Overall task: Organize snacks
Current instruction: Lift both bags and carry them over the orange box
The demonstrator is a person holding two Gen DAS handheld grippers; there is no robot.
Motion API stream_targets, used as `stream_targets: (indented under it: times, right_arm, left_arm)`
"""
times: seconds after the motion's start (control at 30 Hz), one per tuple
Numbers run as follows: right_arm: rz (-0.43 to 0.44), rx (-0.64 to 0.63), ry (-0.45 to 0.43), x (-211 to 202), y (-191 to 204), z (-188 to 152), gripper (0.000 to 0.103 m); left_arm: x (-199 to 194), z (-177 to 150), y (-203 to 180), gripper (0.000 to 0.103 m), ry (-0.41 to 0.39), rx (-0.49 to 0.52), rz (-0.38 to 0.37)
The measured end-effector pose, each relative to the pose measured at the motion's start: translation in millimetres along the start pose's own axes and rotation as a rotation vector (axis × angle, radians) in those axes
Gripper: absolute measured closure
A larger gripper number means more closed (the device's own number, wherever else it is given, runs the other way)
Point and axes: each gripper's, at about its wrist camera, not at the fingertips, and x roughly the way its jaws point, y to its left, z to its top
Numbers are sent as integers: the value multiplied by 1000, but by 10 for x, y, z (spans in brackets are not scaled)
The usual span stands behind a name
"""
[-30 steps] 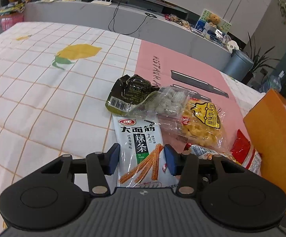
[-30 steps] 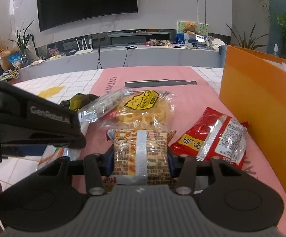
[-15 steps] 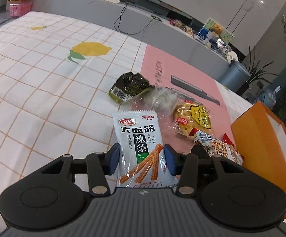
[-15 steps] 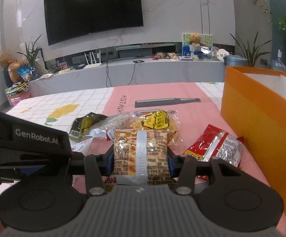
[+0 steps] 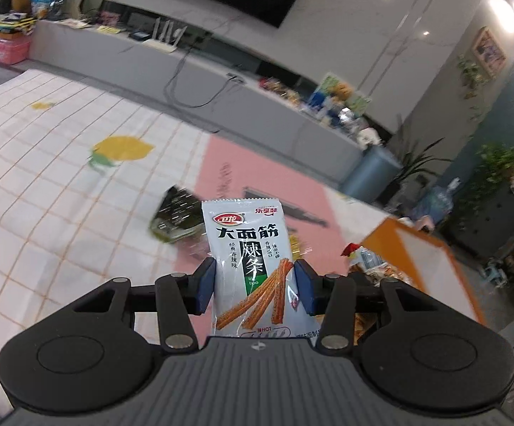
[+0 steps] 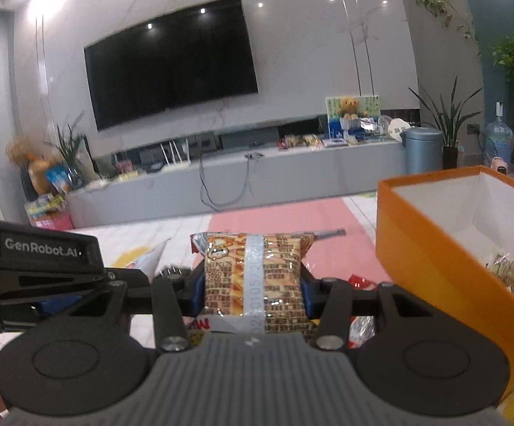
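Foil packs feel light and crushable, so I keep my left hand-held gripper (image 5: 254,285) clamped on the strip pack's (image 5: 251,259) lower edges and my right hand-held gripper (image 6: 253,285) clamped across the noodle pack (image 6: 255,277).

spicy-strip packet (image 5: 246,259): white, black characters, orange sticks, green band | noodle packet (image 6: 255,277): orange-brown print, pale centre stripe | box (image 6: 430,259): orange outside, white inside | worktop cloth (image 5: 44,184): white, orange grid, yellow lemons | mat (image 5: 257,174): pink | dark packet (image 5: 177,218): green-black | claw pads (image 5: 205,285): blue
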Motion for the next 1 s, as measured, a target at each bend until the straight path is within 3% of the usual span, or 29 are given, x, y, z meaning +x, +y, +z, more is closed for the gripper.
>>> stream_targets:
  times: [0.4,0.63,0.87,1.0]
  right_arm:
    - [-113,124,-84,-518,-999,526,56]
    - [-152,147,-73,-557,-1684,920,56]
    - [-28,236,92,-117,-2153,1052,56]
    - [-47,231,243,279,-2149,879,56]
  left_arm:
    - [-273,146,-555,49,-78,63,-146]
    - [-221,178,-1012,49,-97,147,-194]
    - [60,77,-1414,49,-44,218,-241]
    - [220,8,-1579,49,-26,248,-240]
